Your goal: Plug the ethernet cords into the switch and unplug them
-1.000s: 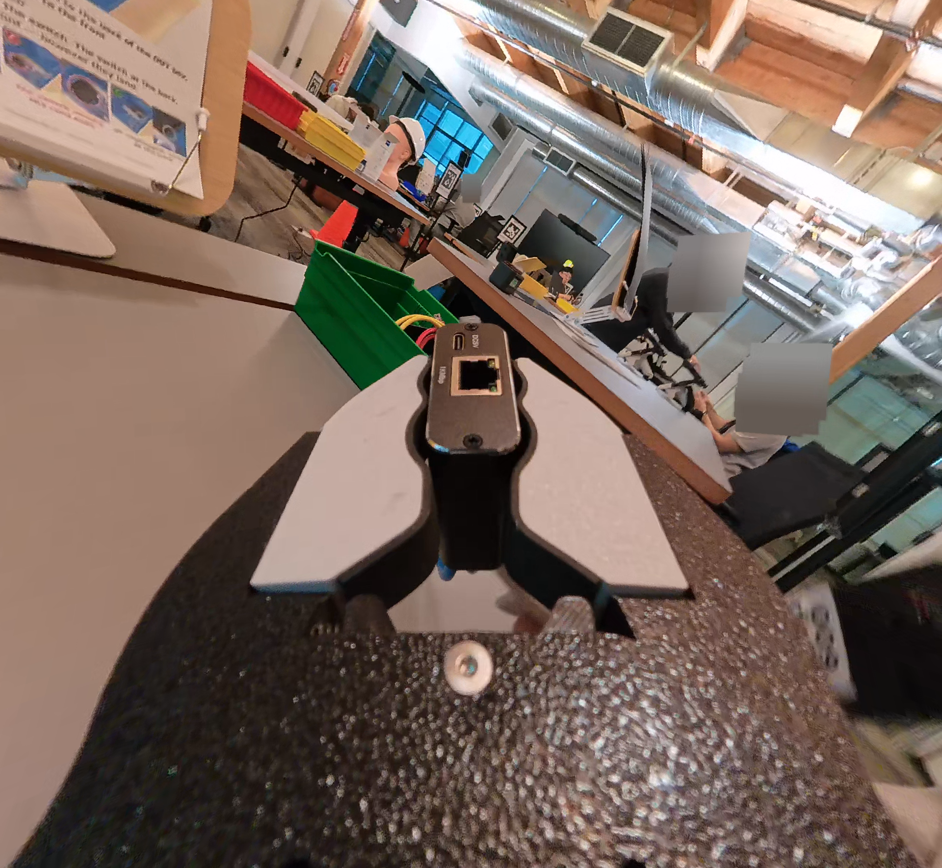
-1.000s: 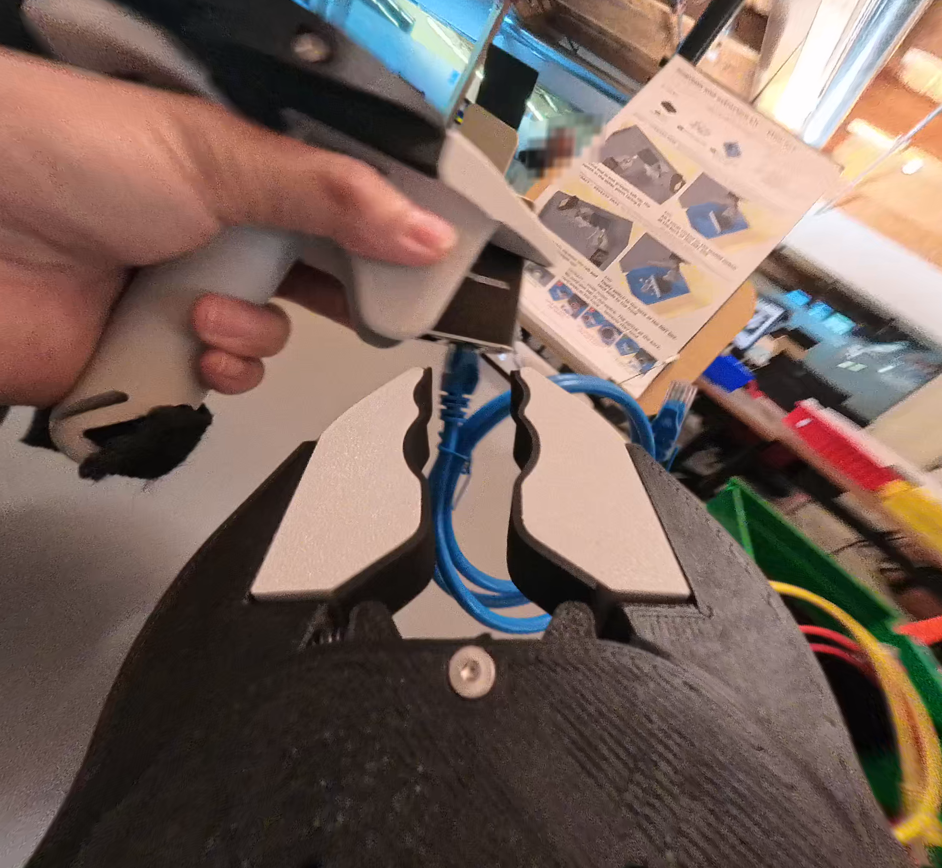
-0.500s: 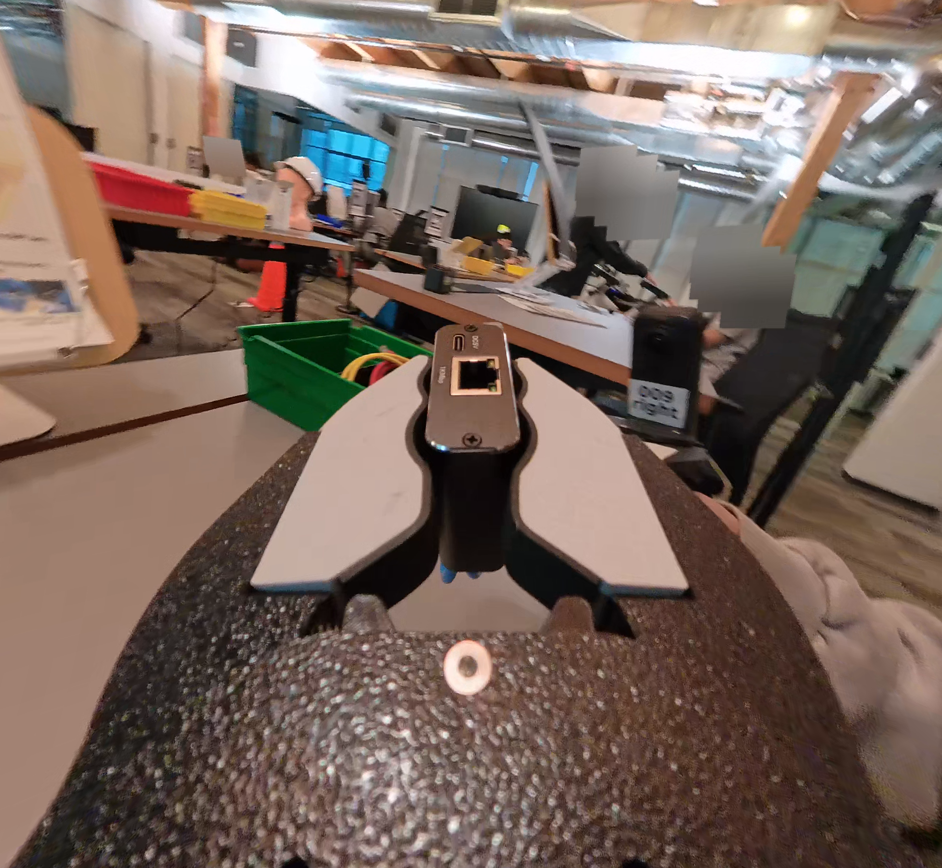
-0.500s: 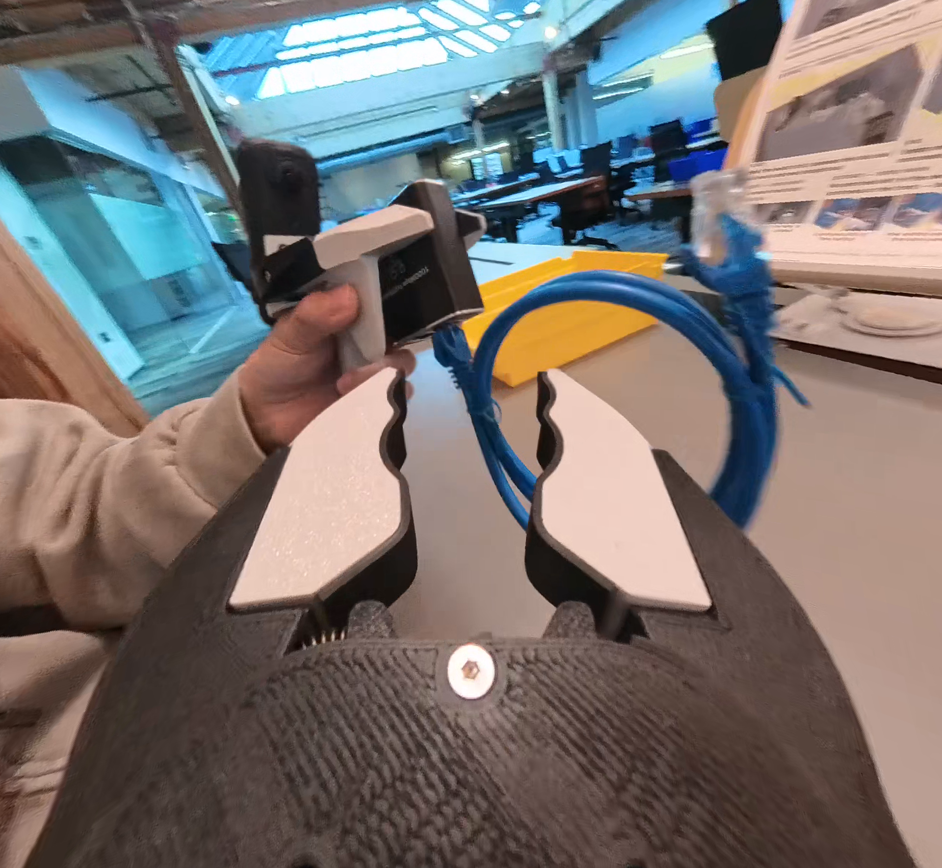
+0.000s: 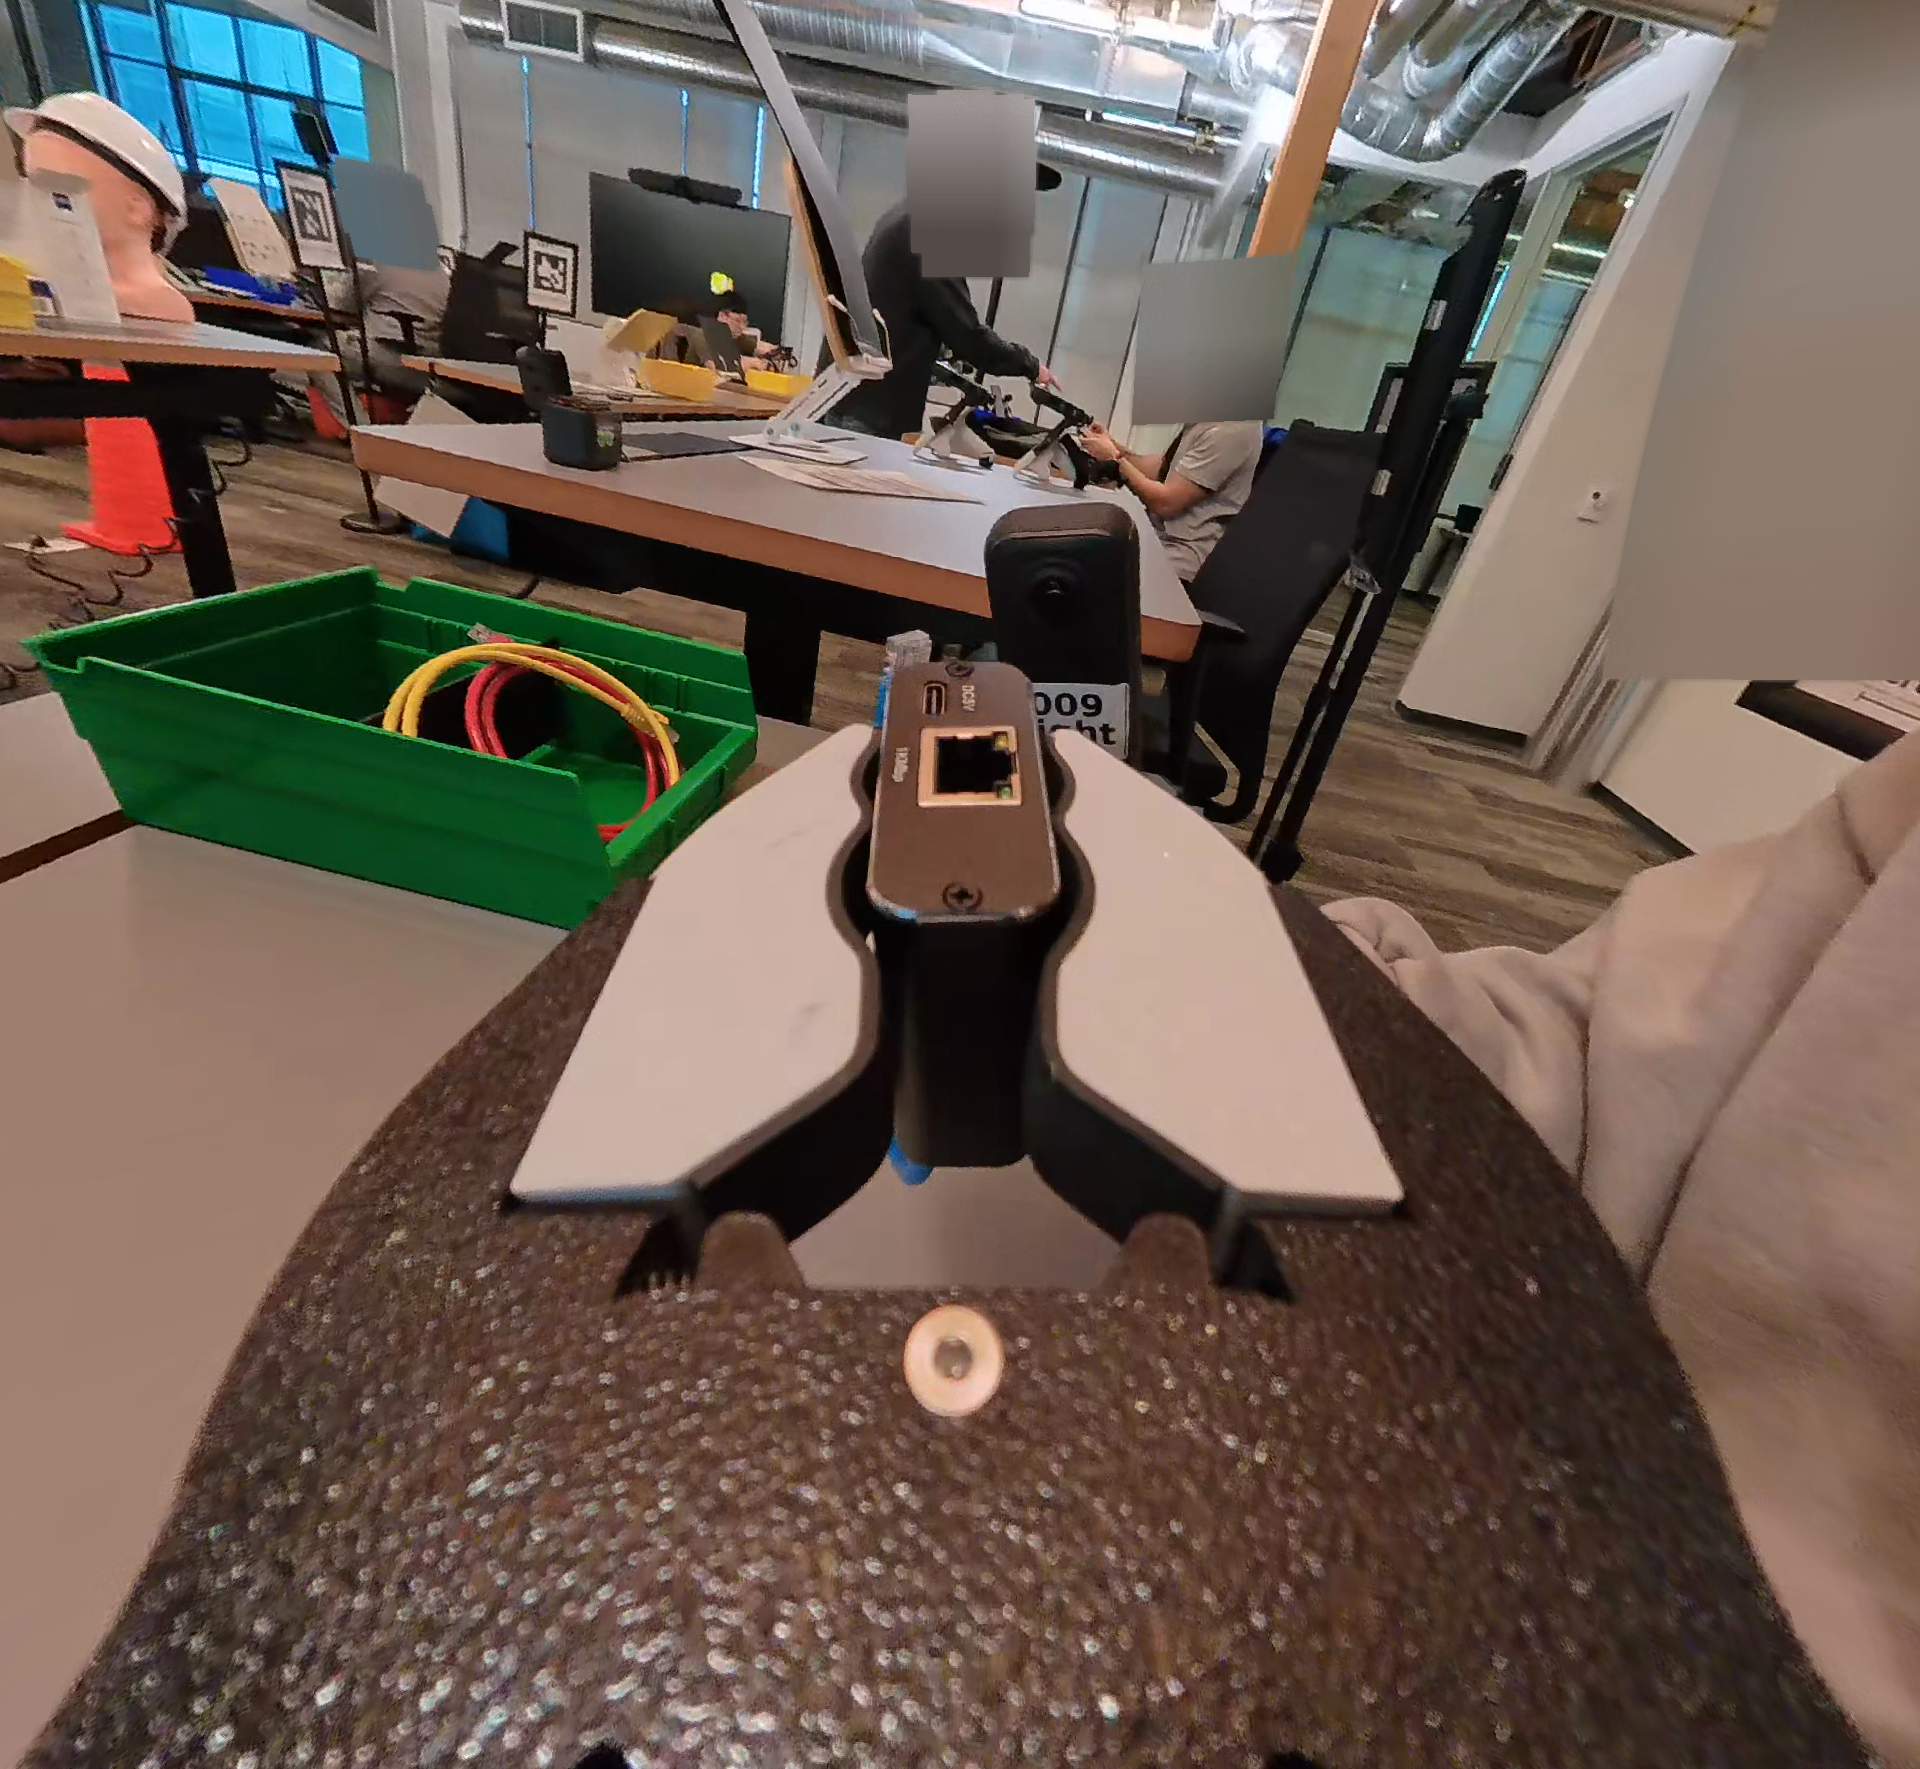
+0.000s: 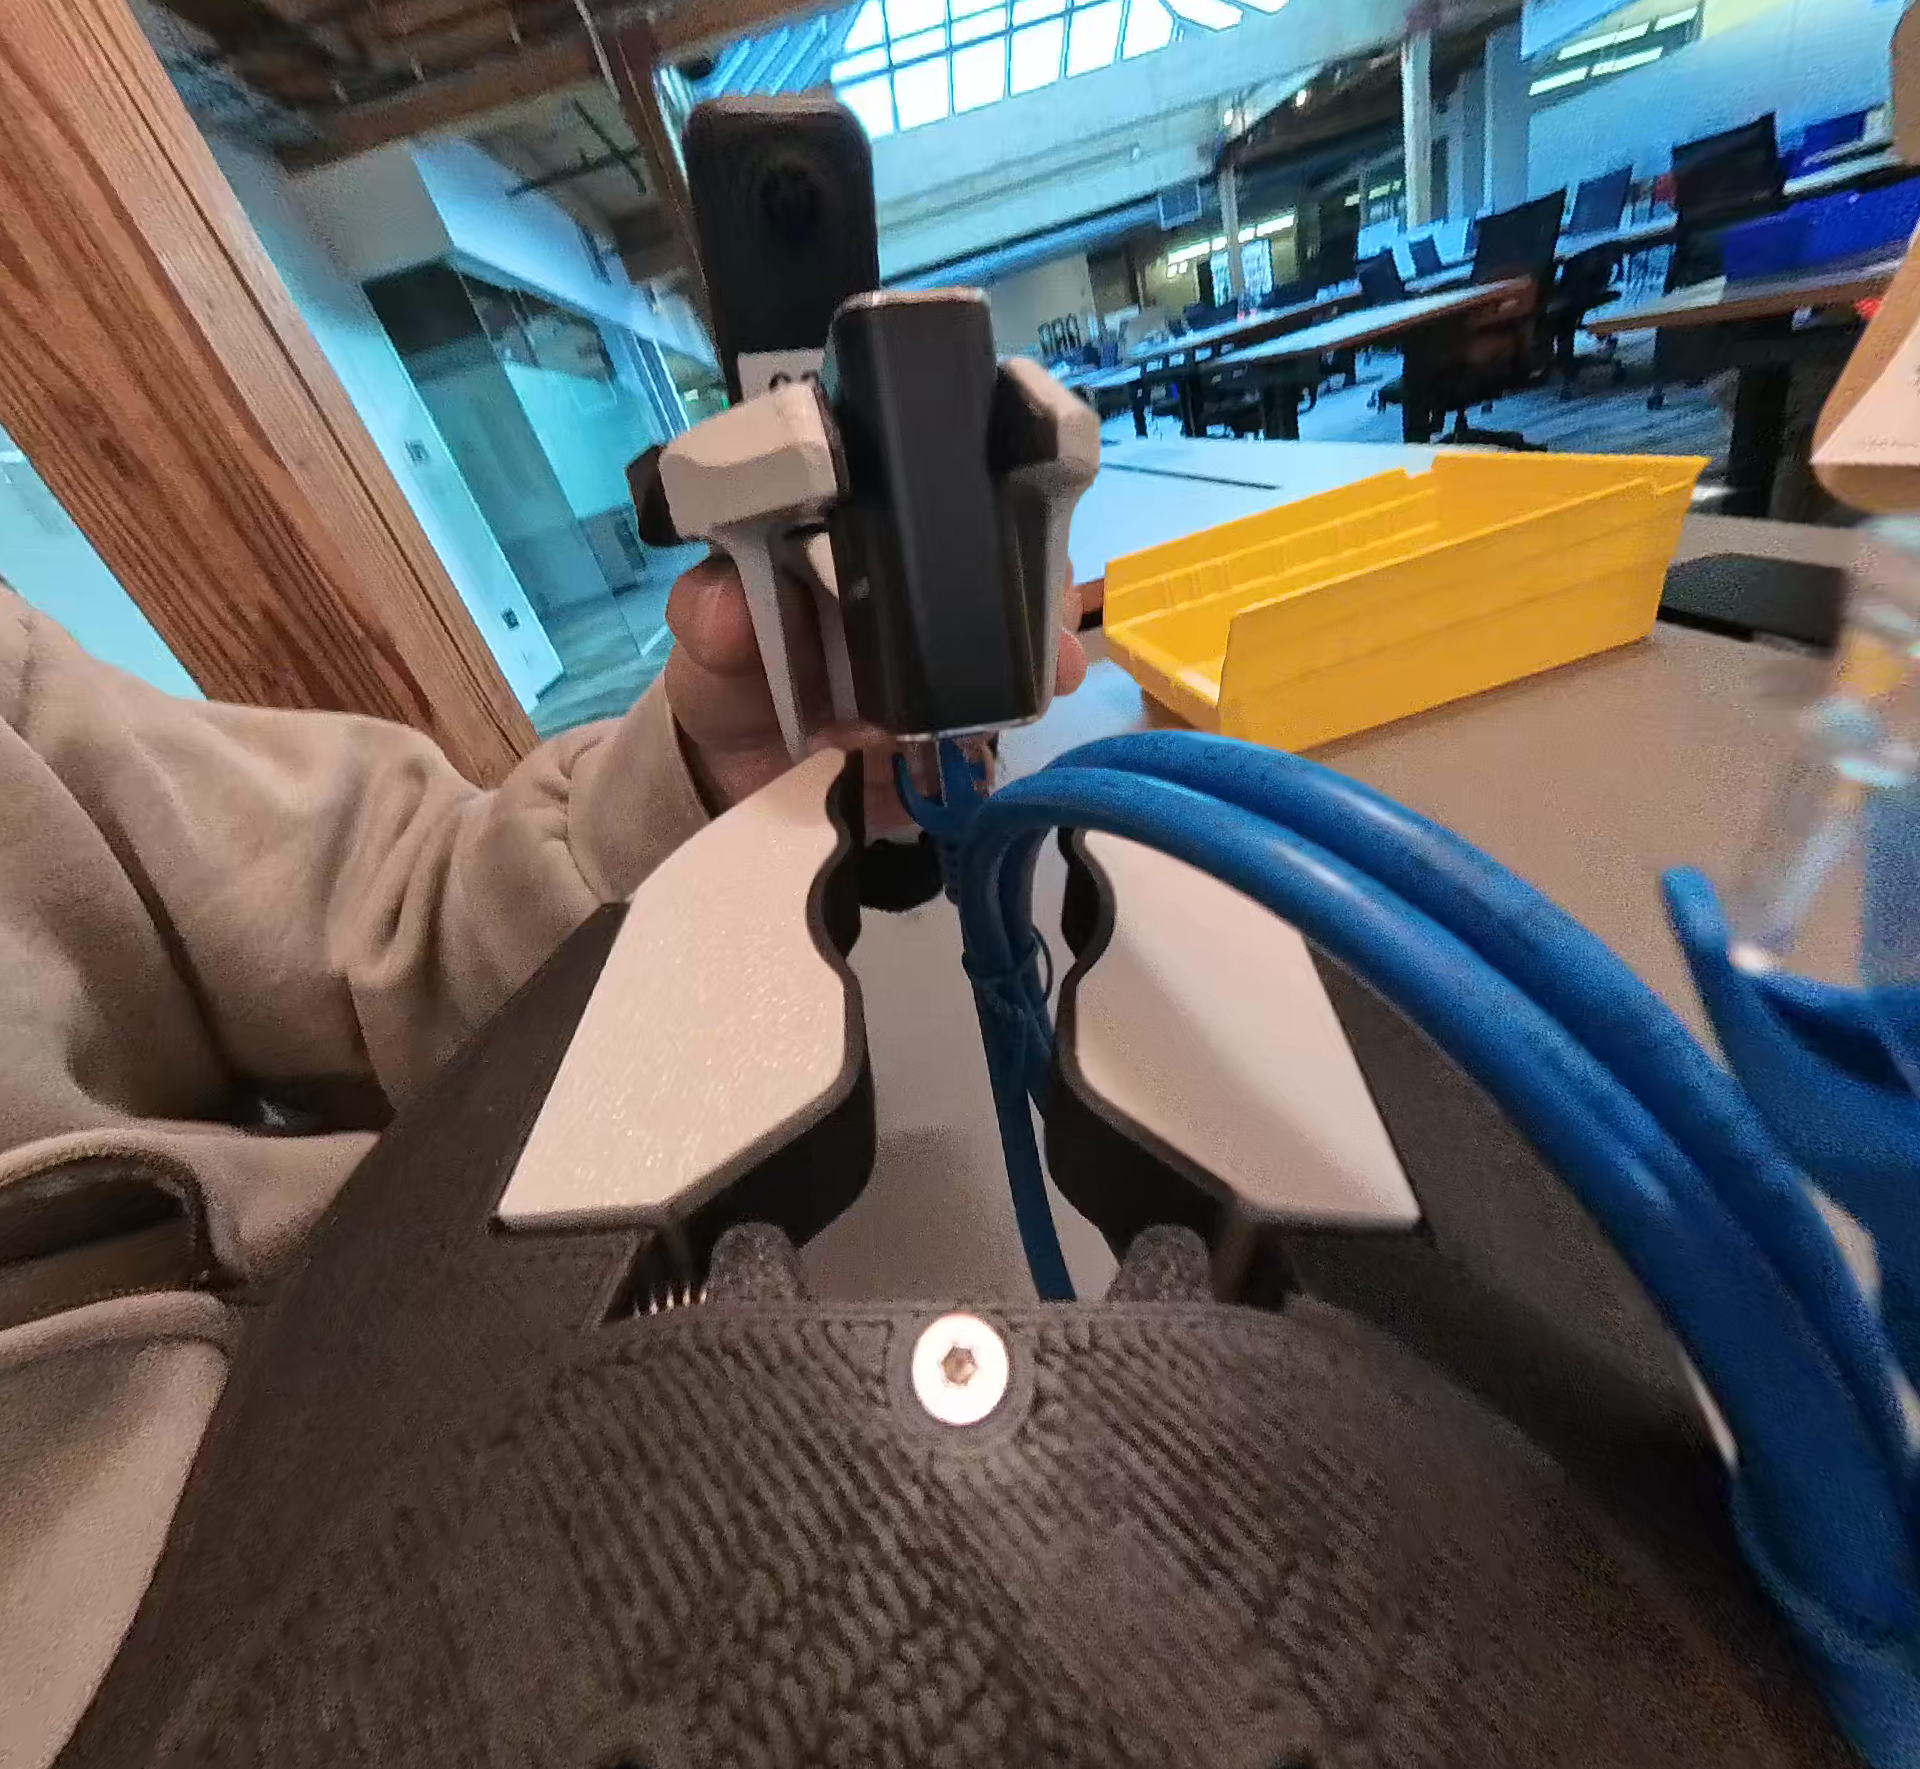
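— Where is the switch right now?

— Clamped upright in the left claw, both jaws pressed against its black sides. Its metal end plate faces the left wrist camera, with one empty network socket and a smaller port above it.

— And from the other side?

— The right wrist view shows that same switch held up above the worktop in the left claw, a hand behind it. The blue ethernet cord is plugged into the switch's lower end.

— Where does the cord run?

— One strand drops from the plug down between the fingers of the right claw; the rest loops out to the right, with a clear plug blurred at the right edge of that view.

— Is the right claw gripping it?

— No. Its jaws stand apart, and the strand passes through the gap close to the right finger; whether it touches, I cannot tell.

— Anything else on the worktop?

— A green bin at its far edge holds coiled yellow and red cords. A yellow bin lies beyond the blue loop.
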